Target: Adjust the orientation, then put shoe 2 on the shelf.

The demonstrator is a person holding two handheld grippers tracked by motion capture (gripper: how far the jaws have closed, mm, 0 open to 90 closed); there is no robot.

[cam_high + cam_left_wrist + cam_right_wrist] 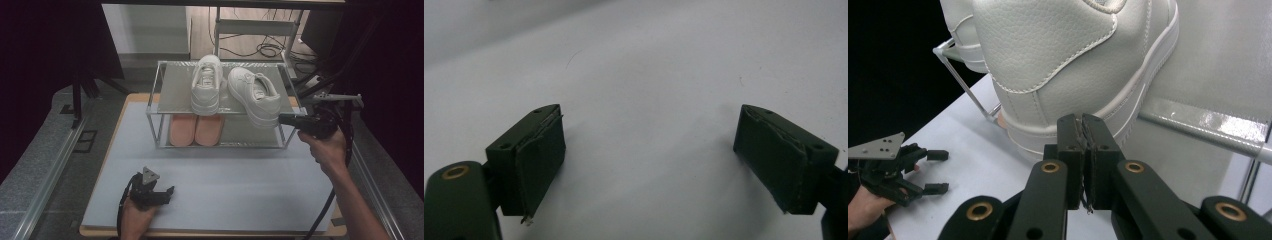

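Two white sneakers stand on the top shelf of a clear two-tier rack [172, 87]. The left sneaker [206, 82] points away from me. The right sneaker [255, 92] lies at an angle, its heel [1048, 60] jutting over the shelf's front edge. My right gripper [281, 119] is level at the rack's front right corner, just short of that heel. Its jaws [1083, 122] are shut with nothing between them. My left gripper [169, 193] rests on the white table mat near the front left, its jaws [649, 145] open and empty.
A pair of pink shoes [196, 129] sits on the rack's lower shelf. The white mat [235, 185] spreads out in front of the rack. Dark curtains hang at both sides, and cables lie on the floor behind. The left gripper [933, 172] also appears in the right gripper view.
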